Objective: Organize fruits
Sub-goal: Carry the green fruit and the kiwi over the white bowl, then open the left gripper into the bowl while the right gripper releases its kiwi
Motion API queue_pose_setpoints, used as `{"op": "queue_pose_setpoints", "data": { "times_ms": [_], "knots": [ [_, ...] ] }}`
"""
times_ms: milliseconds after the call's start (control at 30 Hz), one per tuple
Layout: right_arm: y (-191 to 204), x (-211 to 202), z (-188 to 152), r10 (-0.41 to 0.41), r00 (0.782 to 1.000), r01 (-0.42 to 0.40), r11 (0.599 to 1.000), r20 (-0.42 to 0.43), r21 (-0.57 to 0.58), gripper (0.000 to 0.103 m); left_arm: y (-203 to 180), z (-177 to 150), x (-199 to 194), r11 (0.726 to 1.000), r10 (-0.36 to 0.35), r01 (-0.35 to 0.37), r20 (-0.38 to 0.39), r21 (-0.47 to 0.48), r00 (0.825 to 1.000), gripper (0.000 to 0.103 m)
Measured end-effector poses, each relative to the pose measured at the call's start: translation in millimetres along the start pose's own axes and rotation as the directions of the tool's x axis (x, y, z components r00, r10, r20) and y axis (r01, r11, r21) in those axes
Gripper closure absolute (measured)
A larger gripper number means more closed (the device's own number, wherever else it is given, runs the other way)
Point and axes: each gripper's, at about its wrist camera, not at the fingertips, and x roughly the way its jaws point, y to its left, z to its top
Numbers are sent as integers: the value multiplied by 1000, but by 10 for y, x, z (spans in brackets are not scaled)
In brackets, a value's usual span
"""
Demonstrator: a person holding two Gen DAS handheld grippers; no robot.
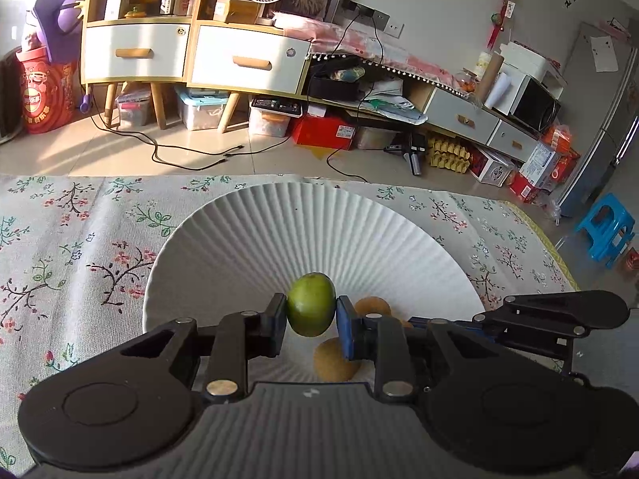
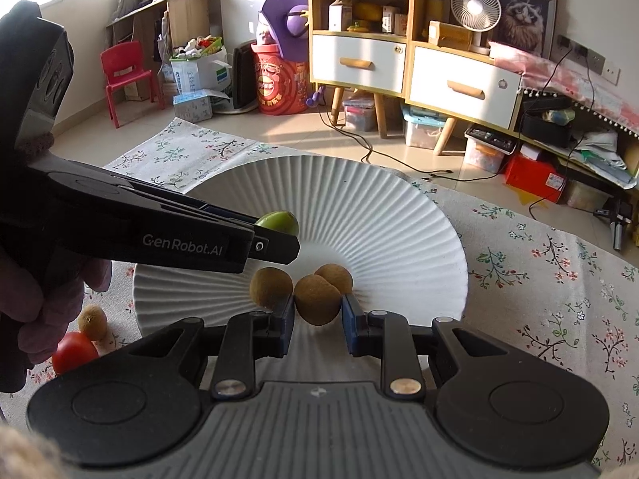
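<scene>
My left gripper (image 1: 311, 315) is shut on a green lime (image 1: 311, 304) and holds it above the white ribbed plate (image 1: 279, 231). Brown kiwis (image 1: 336, 360) lie on the plate below it. In the right wrist view my right gripper (image 2: 318, 309) is shut on a brown kiwi (image 2: 317, 299) over the plate (image 2: 379, 223), with two more kiwis (image 2: 270, 286) beside it. The left gripper (image 2: 275, 239) reaches in from the left there, with the lime (image 2: 278, 221) in it.
A red tomato (image 2: 74, 351) and another kiwi (image 2: 92, 322) lie on the floral tablecloth (image 2: 559, 279) left of the plate. The table's far edge is just behind the plate. Cabinets, boxes and cables fill the room beyond.
</scene>
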Motion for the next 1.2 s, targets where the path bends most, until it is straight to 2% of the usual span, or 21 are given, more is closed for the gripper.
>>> {"op": "queue_pose_setpoints", "data": {
  "times_ms": [300,733,933,1200],
  "knots": [
    [-17,60,21,12,1000,-12,1000,-1,6,80,12,28,120,1000,-5,4,-20,-19,1000,80],
    [-23,31,31,21,1000,-21,1000,9,5,77,19,29,77,1000,-7,7,-1,-19,1000,77],
    [-32,-67,33,20,1000,-20,1000,23,12,69,-7,8,8,1000,4,-4,5,2,1000,70],
    [-45,-254,-10,6,999,-6,1000,37,9,59,-61,-71,-184,999,28,-29,23,29,999,54]
  ]
}}
